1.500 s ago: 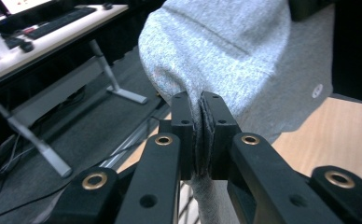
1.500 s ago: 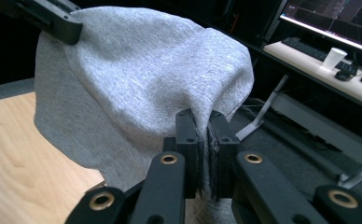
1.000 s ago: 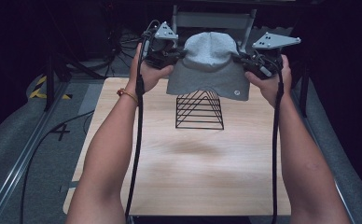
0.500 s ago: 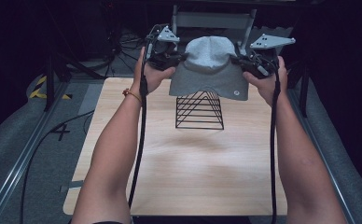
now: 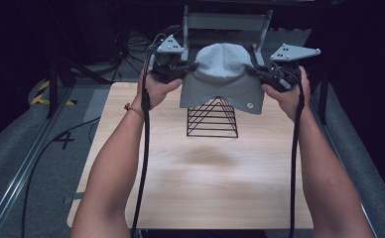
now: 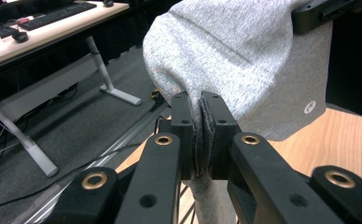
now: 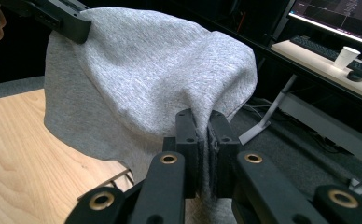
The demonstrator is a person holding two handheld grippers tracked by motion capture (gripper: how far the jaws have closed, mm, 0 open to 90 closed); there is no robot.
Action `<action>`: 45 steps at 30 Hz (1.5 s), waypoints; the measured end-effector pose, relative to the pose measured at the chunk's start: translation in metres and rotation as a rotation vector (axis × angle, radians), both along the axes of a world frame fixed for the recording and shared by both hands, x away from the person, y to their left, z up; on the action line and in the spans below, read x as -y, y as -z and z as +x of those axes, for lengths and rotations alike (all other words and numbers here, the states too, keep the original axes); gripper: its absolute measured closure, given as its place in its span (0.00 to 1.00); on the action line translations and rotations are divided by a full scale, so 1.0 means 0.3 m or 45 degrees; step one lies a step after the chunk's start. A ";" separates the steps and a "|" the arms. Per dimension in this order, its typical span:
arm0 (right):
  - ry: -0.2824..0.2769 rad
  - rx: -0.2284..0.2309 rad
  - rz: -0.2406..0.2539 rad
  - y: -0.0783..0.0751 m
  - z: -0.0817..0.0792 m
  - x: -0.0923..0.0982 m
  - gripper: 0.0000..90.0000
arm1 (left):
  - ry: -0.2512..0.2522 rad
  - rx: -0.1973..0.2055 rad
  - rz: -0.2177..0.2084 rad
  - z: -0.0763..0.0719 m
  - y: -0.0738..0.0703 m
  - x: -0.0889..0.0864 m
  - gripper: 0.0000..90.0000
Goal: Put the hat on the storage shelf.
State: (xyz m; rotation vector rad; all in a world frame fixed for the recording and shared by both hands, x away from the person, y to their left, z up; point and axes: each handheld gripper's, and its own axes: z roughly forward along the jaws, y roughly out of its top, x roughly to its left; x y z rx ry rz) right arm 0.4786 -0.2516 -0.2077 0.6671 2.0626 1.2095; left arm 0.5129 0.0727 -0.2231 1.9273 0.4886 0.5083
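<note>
A grey knit beanie (image 5: 222,79) hangs stretched between my two grippers, above the far part of the table and over the tip of a black wire pyramid stand (image 5: 212,118). My left gripper (image 5: 186,69) is shut on the hat's left rim; its jaws pinch the grey fabric (image 6: 201,140) tight. On the other side my right gripper (image 5: 252,72) is shut on the right rim, cloth (image 7: 205,154) squeezed between its jaws. A small round logo (image 6: 310,107) marks the hat's lower edge. The far gripper's jaw (image 7: 60,18) grips the opposite rim.
The light wooden table (image 5: 200,188) lies bare in front of the stand. A grey metal frame (image 5: 225,22) stands behind the hat. Cables and a rail run along the floor at the left (image 5: 27,163). Desks with keyboards (image 6: 53,16) and a monitor (image 7: 342,14) stand beyond.
Both grippers have stayed shut on the beanie and hardly moved; the hat has shifted slightly and hangs a little lower over the pyramid's tip.
</note>
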 end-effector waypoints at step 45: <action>-0.012 -0.233 0.023 0.366 0.054 0.027 0.94 | 0.008 -0.144 0.038 0.019 0.354 0.031 0.93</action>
